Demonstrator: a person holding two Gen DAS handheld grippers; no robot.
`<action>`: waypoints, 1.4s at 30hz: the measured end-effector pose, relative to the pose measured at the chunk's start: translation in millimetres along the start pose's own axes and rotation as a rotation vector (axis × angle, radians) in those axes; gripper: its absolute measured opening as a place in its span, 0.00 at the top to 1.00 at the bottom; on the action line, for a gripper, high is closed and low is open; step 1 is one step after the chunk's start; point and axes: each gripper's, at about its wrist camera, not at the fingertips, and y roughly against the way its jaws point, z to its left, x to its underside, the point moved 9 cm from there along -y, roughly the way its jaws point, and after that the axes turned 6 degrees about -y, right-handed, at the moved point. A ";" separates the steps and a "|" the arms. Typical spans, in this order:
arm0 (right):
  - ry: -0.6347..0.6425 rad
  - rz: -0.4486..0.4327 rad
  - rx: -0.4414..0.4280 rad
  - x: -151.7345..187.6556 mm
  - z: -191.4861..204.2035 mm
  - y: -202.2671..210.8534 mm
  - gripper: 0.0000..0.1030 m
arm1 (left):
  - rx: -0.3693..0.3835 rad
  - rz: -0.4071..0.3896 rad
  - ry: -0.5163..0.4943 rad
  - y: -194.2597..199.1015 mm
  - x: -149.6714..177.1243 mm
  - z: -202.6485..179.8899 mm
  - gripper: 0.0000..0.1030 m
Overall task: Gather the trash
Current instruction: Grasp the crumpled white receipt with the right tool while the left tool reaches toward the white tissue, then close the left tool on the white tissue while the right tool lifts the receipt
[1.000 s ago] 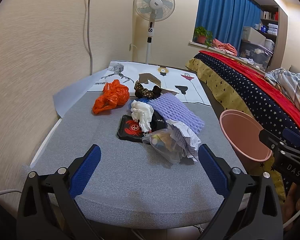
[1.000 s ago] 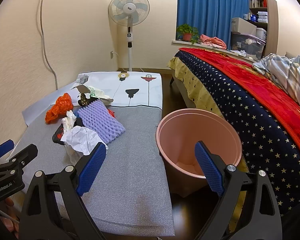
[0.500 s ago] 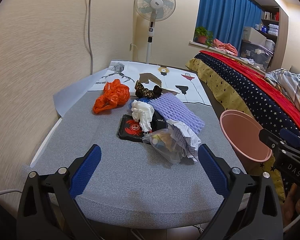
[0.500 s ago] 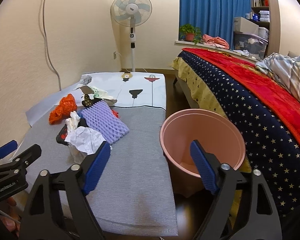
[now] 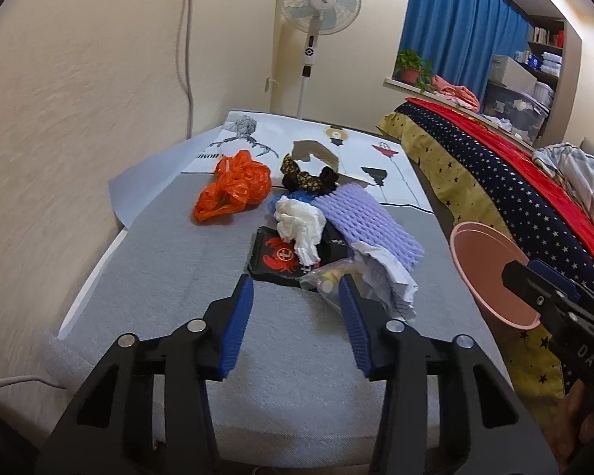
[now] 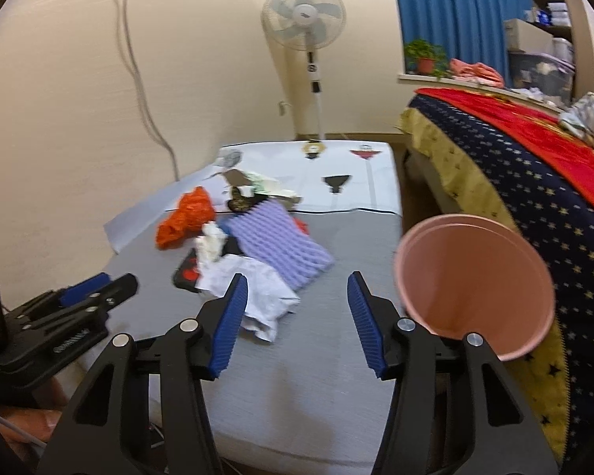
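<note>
A heap of trash lies on the grey table (image 5: 170,301): an orange plastic bag (image 5: 233,192), white tissue (image 5: 301,225), a black crab-print packet (image 5: 281,257), purple foam netting (image 5: 370,223), crumpled white paper (image 5: 388,273) and a clear bag (image 5: 328,277). My left gripper (image 5: 295,324) is open and empty, just short of the clear bag. My right gripper (image 6: 297,320) is open and empty, over the table between the crumpled paper (image 6: 257,285) and the pink bin (image 6: 475,281). The pink bin (image 5: 491,273) stands beside the table's right edge.
A printed white sheet (image 5: 336,146) covers the table's far end. A standing fan (image 5: 316,4) is at the back wall. A bed with a star-patterned and red cover (image 5: 514,182) runs along the right. A wall is close on the left.
Both grippers' jaws have narrowed from wide open to partly open. The right gripper has swung left from over the bin toward the trash heap. The left gripper moved forward.
</note>
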 end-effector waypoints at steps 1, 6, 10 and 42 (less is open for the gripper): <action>0.008 0.004 -0.016 0.6 7.2 -4.4 0.49 | -0.002 0.000 0.006 -1.0 -0.5 2.0 0.59; 0.040 0.031 -0.073 7.3 32.4 -22.1 0.49 | -0.025 0.009 0.022 -9.5 -1.6 12.6 0.63; 0.053 0.071 -0.104 14.5 43.7 -38.6 0.49 | -0.043 0.020 0.047 -18.9 -2.7 24.0 0.69; 0.020 0.063 -0.055 -7.7 10.9 -56.6 1.00 | 0.006 0.094 0.045 -120.2 -30.4 2.1 0.74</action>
